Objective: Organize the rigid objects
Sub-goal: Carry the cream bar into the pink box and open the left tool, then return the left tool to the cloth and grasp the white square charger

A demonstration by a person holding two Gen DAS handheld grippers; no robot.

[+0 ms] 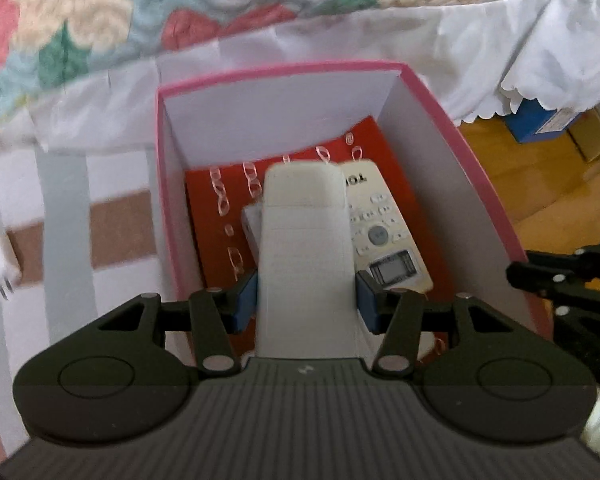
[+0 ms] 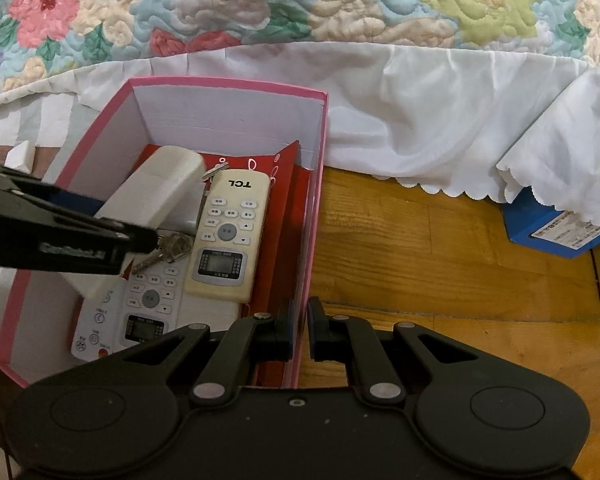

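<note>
The left claw (image 1: 306,300) is closed on a long white plastic remote-shaped object (image 1: 306,248), holding it tilted inside the pink-rimmed cardboard box (image 1: 280,70). The right claw (image 2: 299,330) pinches the box's right wall, nearly closed. If released here, the white object could drop onto the cream TCL remote control (image 2: 230,236), the bunch of metal keys (image 2: 168,246) and the white remote control (image 2: 148,300) at the near end. Free room is scarce; only the box's far left floor looks bare.
</note>
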